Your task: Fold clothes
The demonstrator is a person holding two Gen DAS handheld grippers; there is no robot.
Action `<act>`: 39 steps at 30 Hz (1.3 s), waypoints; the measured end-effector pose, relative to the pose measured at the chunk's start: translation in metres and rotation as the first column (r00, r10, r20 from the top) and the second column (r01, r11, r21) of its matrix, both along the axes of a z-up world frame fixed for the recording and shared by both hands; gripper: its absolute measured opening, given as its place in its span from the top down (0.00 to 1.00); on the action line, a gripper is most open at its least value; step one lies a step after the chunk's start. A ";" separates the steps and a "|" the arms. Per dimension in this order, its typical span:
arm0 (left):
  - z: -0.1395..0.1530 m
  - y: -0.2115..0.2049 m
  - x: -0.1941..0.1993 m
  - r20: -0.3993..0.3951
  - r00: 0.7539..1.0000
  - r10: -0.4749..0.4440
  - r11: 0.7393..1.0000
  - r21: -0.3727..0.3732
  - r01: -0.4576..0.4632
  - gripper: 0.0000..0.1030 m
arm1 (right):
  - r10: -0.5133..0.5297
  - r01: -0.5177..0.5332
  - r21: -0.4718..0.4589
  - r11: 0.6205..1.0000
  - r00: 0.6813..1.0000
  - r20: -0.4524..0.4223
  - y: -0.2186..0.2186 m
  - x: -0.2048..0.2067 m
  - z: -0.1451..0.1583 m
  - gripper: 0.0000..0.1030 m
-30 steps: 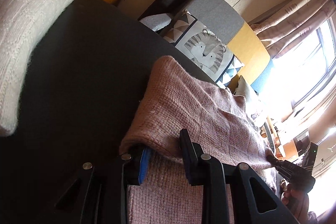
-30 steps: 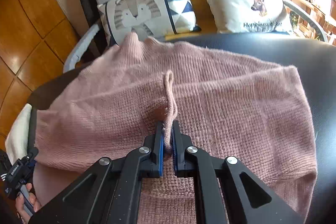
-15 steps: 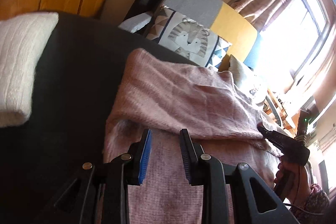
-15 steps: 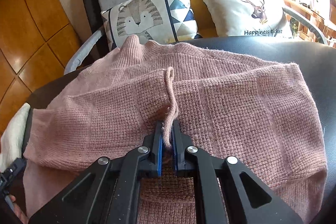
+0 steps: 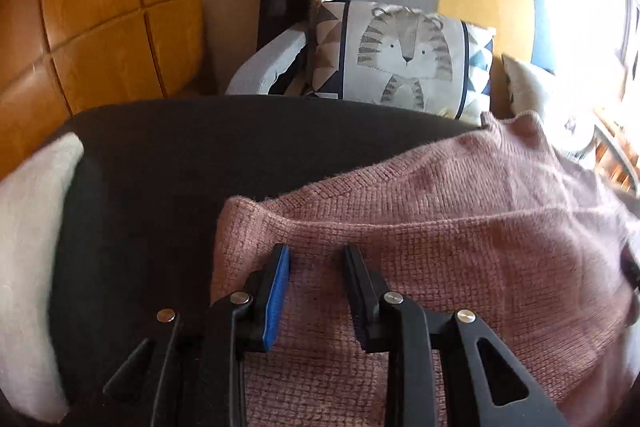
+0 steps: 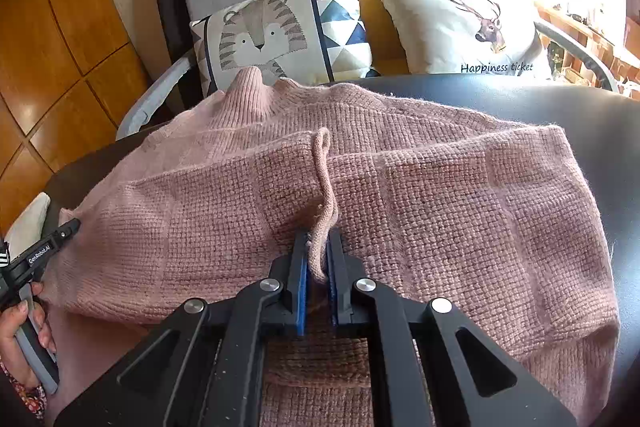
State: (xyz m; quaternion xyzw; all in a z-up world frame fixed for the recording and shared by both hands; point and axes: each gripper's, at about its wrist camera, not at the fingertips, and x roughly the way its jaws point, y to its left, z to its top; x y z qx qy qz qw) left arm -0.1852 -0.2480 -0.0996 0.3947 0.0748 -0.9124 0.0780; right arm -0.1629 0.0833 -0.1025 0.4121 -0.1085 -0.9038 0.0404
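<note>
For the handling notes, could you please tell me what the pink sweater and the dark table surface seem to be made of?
The pink sweater looks like soft, chunky knitted yarn, perhaps wool or acrylic: a grid of stitches and fuzzy edges show. The dark table surface looks like smooth, slightly glossy leather or vinyl, with a soft sheen; which one, I cannot tell.

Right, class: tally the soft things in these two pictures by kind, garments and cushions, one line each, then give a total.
Garments: 2, the pink knitted sweater and the white knit lying at the table's left edge.
Cushions: 2, the tiger cushion and the deer cushion on the sofa.
Total: 4
</note>
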 end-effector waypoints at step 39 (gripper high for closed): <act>-0.006 -0.009 0.009 -0.034 0.999 0.002 0.998 0.063 0.000 0.70 | 0.205 -0.205 0.018 0.978 0.978 0.035 -0.017 -0.048 0.019 0.98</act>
